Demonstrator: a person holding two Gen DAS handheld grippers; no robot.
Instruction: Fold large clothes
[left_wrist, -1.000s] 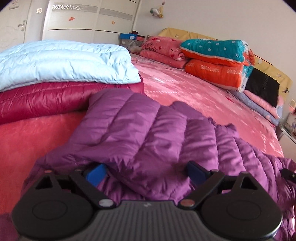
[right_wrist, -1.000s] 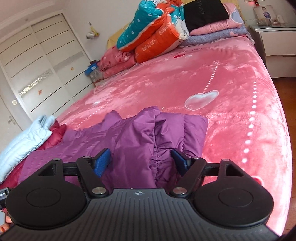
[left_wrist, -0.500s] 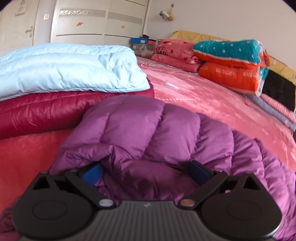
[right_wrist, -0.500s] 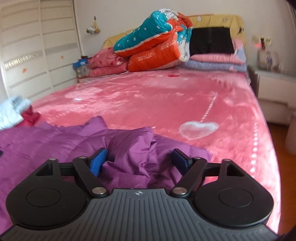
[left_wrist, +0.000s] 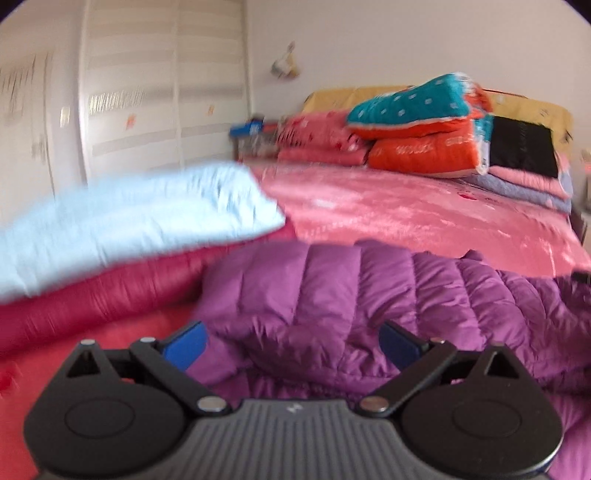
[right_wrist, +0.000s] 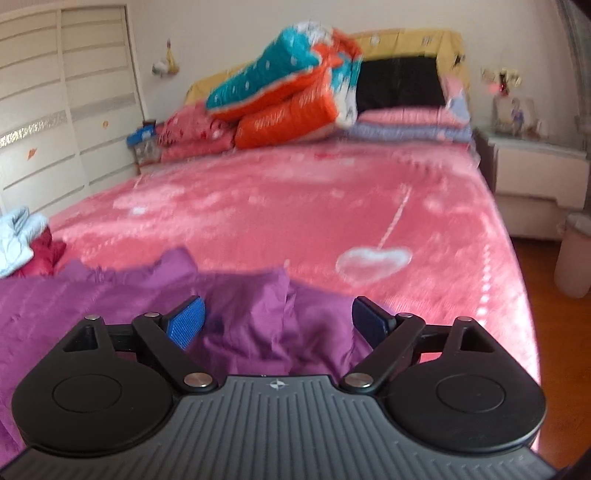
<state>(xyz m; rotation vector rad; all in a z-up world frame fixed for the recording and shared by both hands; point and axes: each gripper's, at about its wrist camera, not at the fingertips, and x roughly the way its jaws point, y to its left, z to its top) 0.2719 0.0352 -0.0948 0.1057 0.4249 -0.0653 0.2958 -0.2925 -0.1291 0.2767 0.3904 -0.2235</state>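
Both views have lifted off the cloth since the earlier frames, and the right gripper (right_wrist: 277, 319) has just been opening — its jaws now stand wide apart, with a loose ridge of the purple down jacket (right_wrist: 110, 306) lying between the pads but pressed by neither.

From the left wrist, the left gripper (left_wrist: 291, 341) is also spread wide; the quilted bulk of the purple down jacket (left_wrist: 369, 295) bulges up between and beyond the blue pads (left_wrist: 184, 341), and I cannot see either pad pinching it. It lies on the near part of the bed (left_wrist: 424, 214), just right of a folded stack — a light blue quilted garment (left_wrist: 129, 214) on top of a dark red one (left_wrist: 92, 302).

From the right wrist, the jacket's thinner end (a sleeve or hem, hard to say which) sits bunched at the near edge of the pink bed cover, the stack far off to the left.

My reading: it is light, puffy and springy, with a slick shell, so folds will tend to slide and puff open. A seam, cuff or hem edge — gathered thin enough to bite — looks the safer hold than the fat quilted middle.
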